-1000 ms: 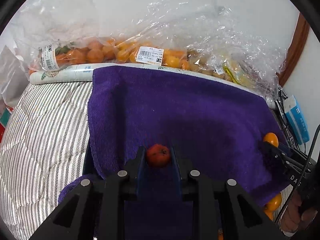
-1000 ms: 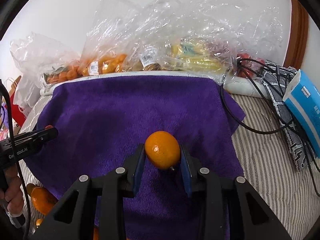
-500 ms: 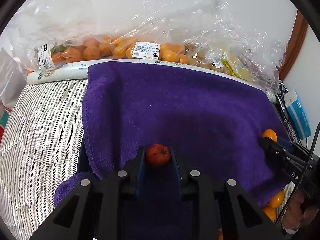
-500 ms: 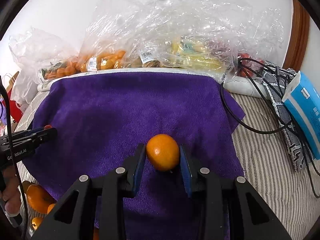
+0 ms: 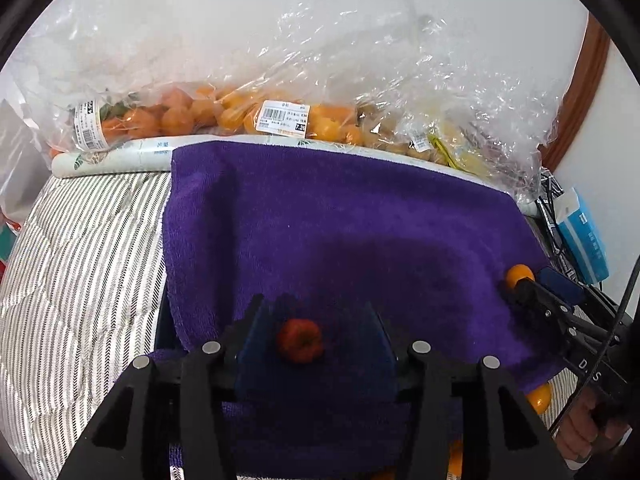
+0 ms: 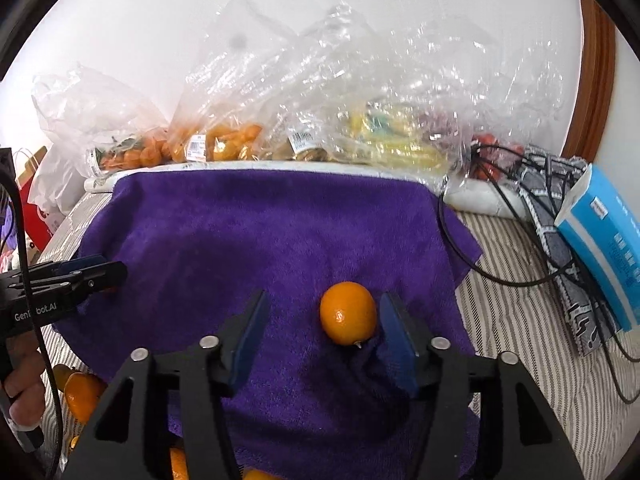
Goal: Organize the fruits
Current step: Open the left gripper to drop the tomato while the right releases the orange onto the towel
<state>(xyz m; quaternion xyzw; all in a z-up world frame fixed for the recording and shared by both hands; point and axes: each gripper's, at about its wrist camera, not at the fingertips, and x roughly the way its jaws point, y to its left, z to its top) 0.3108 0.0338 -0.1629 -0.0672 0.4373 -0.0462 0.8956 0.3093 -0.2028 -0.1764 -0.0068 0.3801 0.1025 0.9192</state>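
A purple towel (image 5: 340,216) covers the striped bed; it also shows in the right wrist view (image 6: 260,232). My left gripper (image 5: 316,320) is open, and a small red fruit (image 5: 300,340) lies on the towel between its jaws, nearer the left one. My right gripper (image 6: 324,316) is open, and an orange mandarin (image 6: 348,313) rests on the towel between its jaws, close to the right one. The right gripper's tip and the mandarin (image 5: 519,275) show at the right of the left wrist view. The left gripper (image 6: 80,276) shows at the left of the right wrist view.
Clear plastic bags of oranges (image 5: 208,116) and other fruit (image 6: 384,148) line the wall behind the towel. Loose mandarins (image 6: 82,394) lie off the towel's near left edge. Black cables (image 6: 500,216), a grey cloth and a blue box (image 6: 604,252) lie at the right.
Both grippers have opened. The red fruit and the mandarin, held between shut jaws before, now lie free on the towel.
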